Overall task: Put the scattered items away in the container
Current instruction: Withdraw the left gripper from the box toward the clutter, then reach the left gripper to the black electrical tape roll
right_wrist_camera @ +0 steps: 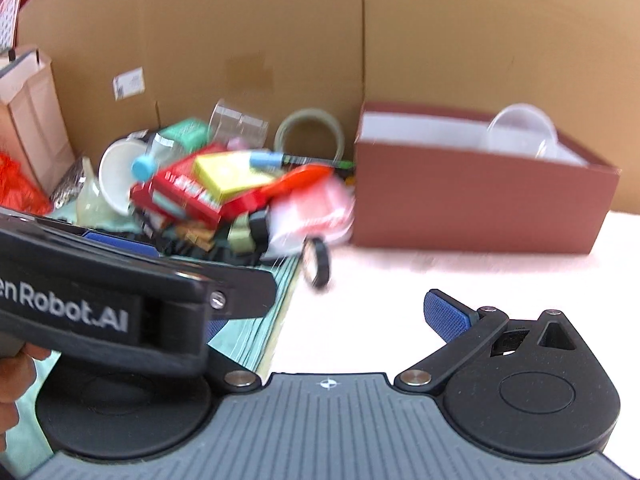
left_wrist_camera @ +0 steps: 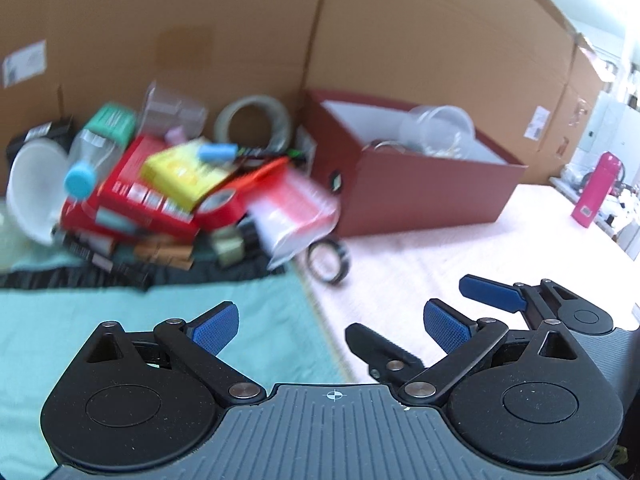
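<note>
A dark red box point(left_wrist_camera: 420, 196) stands at the right with clear plastic cups point(left_wrist_camera: 440, 128) inside; it also shows in the right wrist view point(right_wrist_camera: 472, 204). A blurred pile of items lies left of it: red boxes point(left_wrist_camera: 136, 196), a yellow box point(left_wrist_camera: 180, 172), a bottle with a blue cap point(left_wrist_camera: 80, 180), a white bowl point(left_wrist_camera: 34, 188), a tape roll point(left_wrist_camera: 252, 124) and a red-and-white packet point(left_wrist_camera: 292, 212). A black tape ring point(left_wrist_camera: 329, 260) stands on edge near the box. My left gripper point(left_wrist_camera: 332, 324) is open and empty. My right gripper point(right_wrist_camera: 332, 312) is open and empty, beside the left one.
A cardboard wall point(left_wrist_camera: 280, 32) backs the table. A teal cloth point(left_wrist_camera: 160, 320) covers the left part, under the pile. A pink bottle point(left_wrist_camera: 596, 188) stands far right. A brown paper bag point(right_wrist_camera: 32, 120) stands at the left in the right wrist view.
</note>
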Tool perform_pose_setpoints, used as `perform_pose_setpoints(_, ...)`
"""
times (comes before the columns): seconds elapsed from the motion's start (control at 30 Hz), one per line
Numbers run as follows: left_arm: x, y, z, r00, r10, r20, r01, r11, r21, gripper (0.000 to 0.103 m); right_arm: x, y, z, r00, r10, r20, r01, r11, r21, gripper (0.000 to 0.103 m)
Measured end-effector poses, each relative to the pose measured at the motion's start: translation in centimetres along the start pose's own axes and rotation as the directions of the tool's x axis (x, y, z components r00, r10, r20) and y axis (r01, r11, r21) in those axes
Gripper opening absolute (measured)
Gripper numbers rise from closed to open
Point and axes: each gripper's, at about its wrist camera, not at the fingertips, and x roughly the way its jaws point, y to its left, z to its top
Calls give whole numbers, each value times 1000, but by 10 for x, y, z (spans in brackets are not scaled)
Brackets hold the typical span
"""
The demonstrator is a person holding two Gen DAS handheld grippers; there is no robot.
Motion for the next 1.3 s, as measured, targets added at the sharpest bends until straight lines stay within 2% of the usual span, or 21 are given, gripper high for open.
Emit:
perform_pose_setpoints(0.17, 1, 23, -8, 1000, 14, -13, -14, 998, -61, 103, 18, 10, 0, 999, -7, -33, 6, 1000, -18, 103)
perform_pose_setpoints(0.33, 4, 39, -6, 999, 31, -12, -32, 995, -90, 103, 15, 24, -6, 997, -67, -24, 66, 997, -39, 103)
perform_pose_setpoints(0.5, 3, 43, 0, 999, 38, 4, -38, 997, -73, 101, 21, 26, -2, 1000, -21, 9, 22, 999, -42, 101)
perform_pose_setpoints(0.57, 3, 47, 1, 1000, 26, 2, -25, 996, -86, 98, 24, 26, 0, 1000, -12, 1, 12, 999, -37, 97)
perform_pose_setpoints(0.63, 6, 49, 3, 1000, 9, -4, -10, 995, -99, 96, 31, 23, 4, 1000, 9, -22, -10, 1000, -24, 89)
perform_pose_setpoints(0.7, 10, 49, 7, 1000, 1, -6, -2, 994, -105, 93, 39, 18, 8, 999, 24, -33, -24, 1000, -4, 85)
perform_pose_setpoints(0.8, 18, 46, 17, 1000, -18, -10, 16, 995, -94, 88, 44, 15, 13, 1000, 13, -29, -13, 1000, 0, 83)
perform_pose_setpoints(0.97, 37, 37, 33, 998, -53, -35, 50, 996, -70, 78, 53, 14, 19, 1000, -2, -24, 2, 1000, -13, 74)
perform_pose_setpoints(1.3, 77, 26, 50, 990, -96, -106, 90, 994, -67, 65, 68, 7, 23, 998, 27, -51, -27, 1000, -11, 47)
